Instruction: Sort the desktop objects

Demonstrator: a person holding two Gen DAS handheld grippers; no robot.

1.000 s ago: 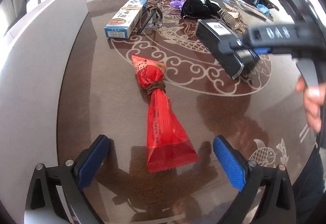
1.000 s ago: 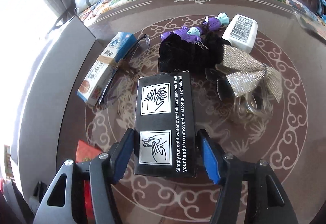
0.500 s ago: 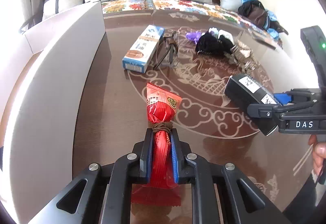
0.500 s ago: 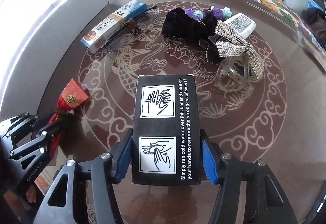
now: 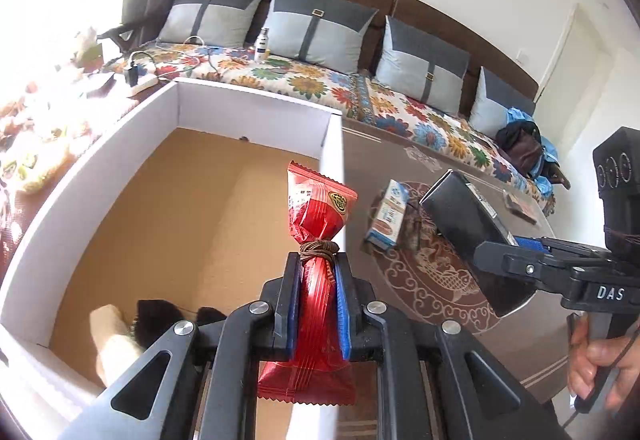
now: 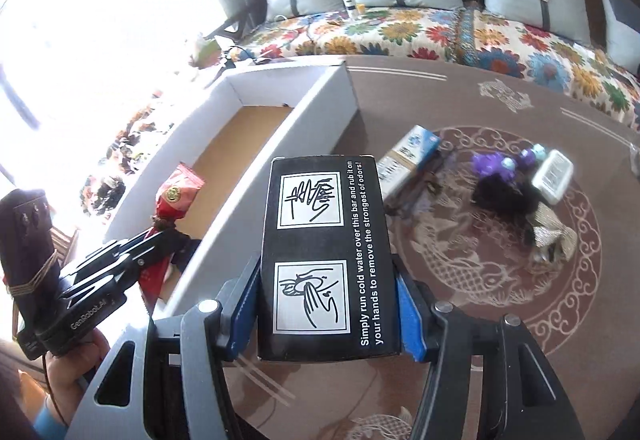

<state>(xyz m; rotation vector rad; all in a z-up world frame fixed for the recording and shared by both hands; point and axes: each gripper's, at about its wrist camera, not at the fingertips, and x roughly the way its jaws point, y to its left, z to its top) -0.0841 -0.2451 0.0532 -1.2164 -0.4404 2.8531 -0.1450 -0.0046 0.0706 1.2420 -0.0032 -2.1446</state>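
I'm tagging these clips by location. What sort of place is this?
Most likely a home living room: a long bench sofa with a floral cover and grey cushions, and a round patterned table holding household odds and ends.

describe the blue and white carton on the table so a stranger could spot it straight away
Start at the big white box at the left edge of the round brown table. Just right of its wall lies the long blue and white carton, flat at the rim of the swirl pattern beside a pair of glasses. It is the only long printed carton there; the things further right are dark, purple or glittery.
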